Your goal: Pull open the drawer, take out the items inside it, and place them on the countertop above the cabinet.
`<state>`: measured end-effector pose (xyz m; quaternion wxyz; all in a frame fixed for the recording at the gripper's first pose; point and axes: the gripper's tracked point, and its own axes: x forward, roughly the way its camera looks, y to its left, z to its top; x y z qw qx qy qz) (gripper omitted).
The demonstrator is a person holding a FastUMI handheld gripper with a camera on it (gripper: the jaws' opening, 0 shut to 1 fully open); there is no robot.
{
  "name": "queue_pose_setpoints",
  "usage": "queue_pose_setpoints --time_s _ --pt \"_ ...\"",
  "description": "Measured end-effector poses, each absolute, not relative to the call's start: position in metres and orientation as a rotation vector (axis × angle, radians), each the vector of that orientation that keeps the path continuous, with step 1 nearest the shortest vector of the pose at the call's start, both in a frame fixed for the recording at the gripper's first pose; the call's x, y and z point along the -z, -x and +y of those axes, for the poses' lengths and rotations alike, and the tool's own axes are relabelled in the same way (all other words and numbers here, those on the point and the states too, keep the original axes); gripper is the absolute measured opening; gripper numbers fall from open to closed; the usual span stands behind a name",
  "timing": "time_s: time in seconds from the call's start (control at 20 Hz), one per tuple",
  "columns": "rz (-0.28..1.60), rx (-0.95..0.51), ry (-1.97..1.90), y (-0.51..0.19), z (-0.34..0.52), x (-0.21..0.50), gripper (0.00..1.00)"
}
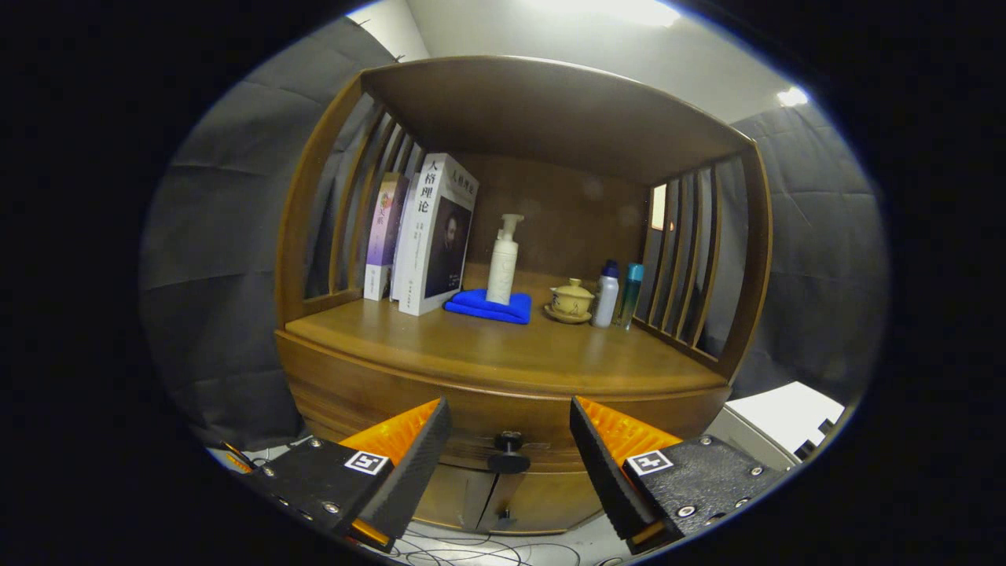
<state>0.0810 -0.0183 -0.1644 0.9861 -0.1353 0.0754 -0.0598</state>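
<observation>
The drawer knob (pixel 508 452) sits between the 2 spread fingers of the gripper (pixel 509 428), stem pointing straight at it, neither finger touching.

Gripper (pixel 509 452): two wedge-shaped fingers (pixel 409 472) with ribbed inner faces, mounted on flat textured plates. Studded with small silver screws along each plate. Carried one square black-and-white marker (pixel 367 462) per side. Stood spread wide, nothing pressed between.
</observation>
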Motion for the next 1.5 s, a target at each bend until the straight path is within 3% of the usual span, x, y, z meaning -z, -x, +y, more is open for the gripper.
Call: queue_pose_setpoints --time_s 0.55,0.85,1.05,1.3,1.5 --pt "0.228 0.138 0.264 -0.107 -0.032 0.233 0.88" --pt "0.246 0.171 0.242 -0.115 -0.044 0.249 0.74" --pt "0.206 0.176 0.206 -0.114 -0.044 0.253 0.48" --pt "0.222 0.181 0.28 -0.113 -0.048 0.256 0.34" --pt "0.234 0.166 0.293 -0.11 -0.046 0.256 0.3"
